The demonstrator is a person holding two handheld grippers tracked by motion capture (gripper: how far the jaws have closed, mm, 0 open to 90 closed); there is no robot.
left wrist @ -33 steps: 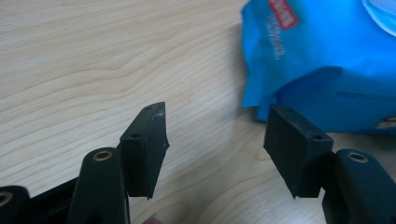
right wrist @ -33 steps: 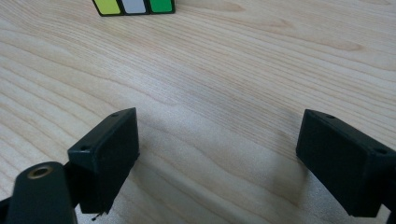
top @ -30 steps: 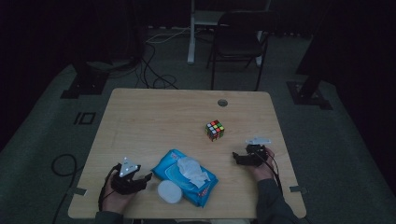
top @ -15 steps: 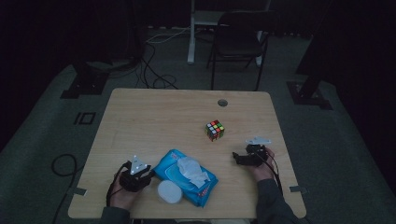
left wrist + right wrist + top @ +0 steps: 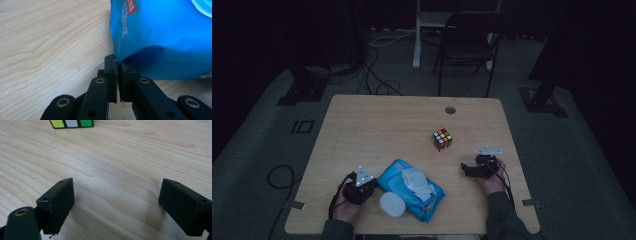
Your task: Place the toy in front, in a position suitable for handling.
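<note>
A blue wipes pack [image 5: 409,186] lies at the table's front middle, with a white tissue sticking out of its top. My left gripper [image 5: 373,184] sits at the pack's left end. In the left gripper view the pack [image 5: 160,37] has a corner pinched in that gripper [image 5: 117,63], whose jaws are closed together on it. My right gripper [image 5: 466,169] rests low at the front right, pointing left. Seen from the right gripper view, this gripper [image 5: 117,188] stands open over bare wood.
A colourful puzzle cube [image 5: 442,139] stands right of centre, and its bottom edge [image 5: 71,123] is ahead of the right jaws. A white round lid [image 5: 392,204] lies by the pack's front. The wooden table [image 5: 377,130] has a cable hole [image 5: 450,110]. A chair [image 5: 467,45] stands beyond.
My left gripper has slid right, up to the wipes pack, and now grips its corner. The right gripper has stayed where it was.
</note>
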